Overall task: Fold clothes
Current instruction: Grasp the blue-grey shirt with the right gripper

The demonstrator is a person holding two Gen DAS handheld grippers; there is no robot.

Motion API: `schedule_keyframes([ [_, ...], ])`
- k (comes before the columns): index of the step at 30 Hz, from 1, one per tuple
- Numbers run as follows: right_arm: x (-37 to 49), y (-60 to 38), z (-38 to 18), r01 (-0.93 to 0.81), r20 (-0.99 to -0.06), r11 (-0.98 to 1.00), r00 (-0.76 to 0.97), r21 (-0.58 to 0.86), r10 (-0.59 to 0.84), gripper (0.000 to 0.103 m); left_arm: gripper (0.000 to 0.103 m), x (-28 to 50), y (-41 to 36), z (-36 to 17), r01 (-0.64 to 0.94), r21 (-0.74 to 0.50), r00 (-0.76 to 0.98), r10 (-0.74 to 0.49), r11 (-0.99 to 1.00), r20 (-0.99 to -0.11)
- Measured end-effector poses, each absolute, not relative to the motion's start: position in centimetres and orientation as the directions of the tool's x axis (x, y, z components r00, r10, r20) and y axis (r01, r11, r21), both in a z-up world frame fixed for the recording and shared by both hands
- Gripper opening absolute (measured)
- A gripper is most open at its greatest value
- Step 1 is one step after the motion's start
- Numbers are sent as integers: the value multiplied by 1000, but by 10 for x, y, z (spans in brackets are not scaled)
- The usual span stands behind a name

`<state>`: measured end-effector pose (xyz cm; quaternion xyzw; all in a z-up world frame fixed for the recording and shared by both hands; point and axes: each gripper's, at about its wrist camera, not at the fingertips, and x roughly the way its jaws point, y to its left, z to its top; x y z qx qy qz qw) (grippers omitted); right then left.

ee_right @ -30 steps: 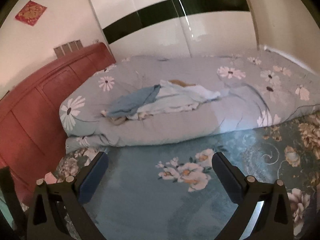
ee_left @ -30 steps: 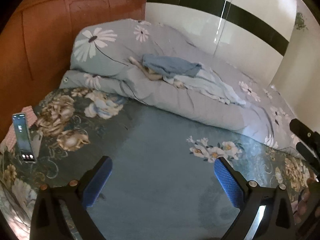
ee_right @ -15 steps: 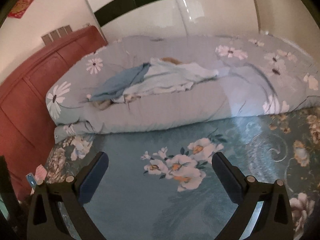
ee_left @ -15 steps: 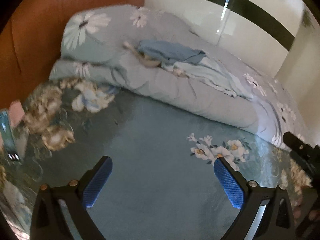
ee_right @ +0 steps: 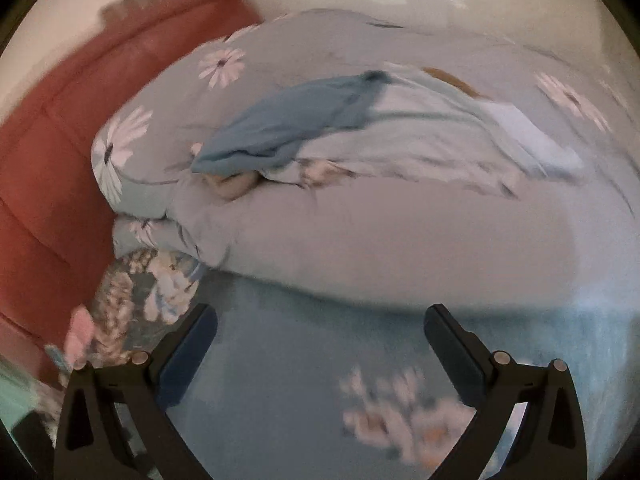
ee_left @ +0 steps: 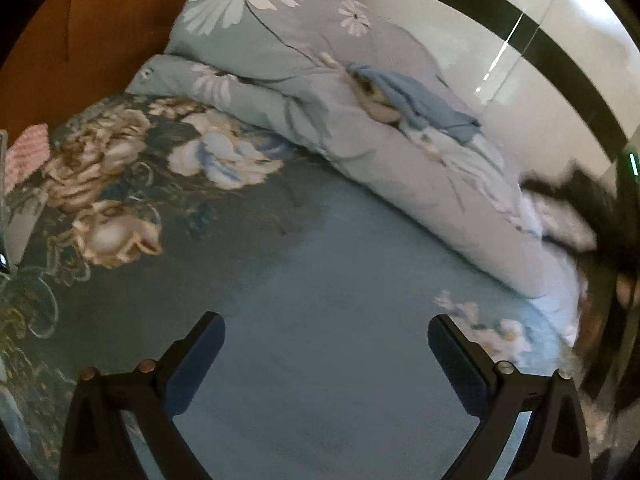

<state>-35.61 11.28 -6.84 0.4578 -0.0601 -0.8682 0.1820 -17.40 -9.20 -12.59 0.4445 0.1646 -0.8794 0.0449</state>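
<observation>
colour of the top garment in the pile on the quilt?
Plain medium blue garment, lying over paler light-blue clothes. Right wrist view shows it best.

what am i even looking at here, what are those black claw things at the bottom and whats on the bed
Those claws are two hand-held grippers; a person holds one in each hand. Each carries a wide-angle camera looking out between its two fingers, which is why the pictures bulge. One picture comes from the left gripper, the other from the right gripper. Both are open and hold nothing. Ahead is a bed with a flowered bedspread, a rolled grey duvet and a small heap of clothes on top of it: a blue garment over a pale one.
</observation>
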Motion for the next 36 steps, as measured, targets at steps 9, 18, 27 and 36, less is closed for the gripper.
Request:
schedule_keyframes([
  [9,-454,-37,-65,413,-794,-906,-518,95,-319,84,103,-176,-126,-159,277,-79,-586,-104,-958,-803],
  [18,-484,-112,-80,491,-804,-851,-574,-188,-153,47,103,-176,-152,-181,331,-108,-546,-97,-937,-832],
  [27,-505,-107,-46,419,-750,-895,-639,-154,-170,45,103,-176,-157,-191,351,-173,-530,-42,-920,-847],
  [36,-517,-79,-16,314,-774,-948,-587,53,-237,5,103,-171,-162,-175,344,-189,-546,-32,-920,-837],
])
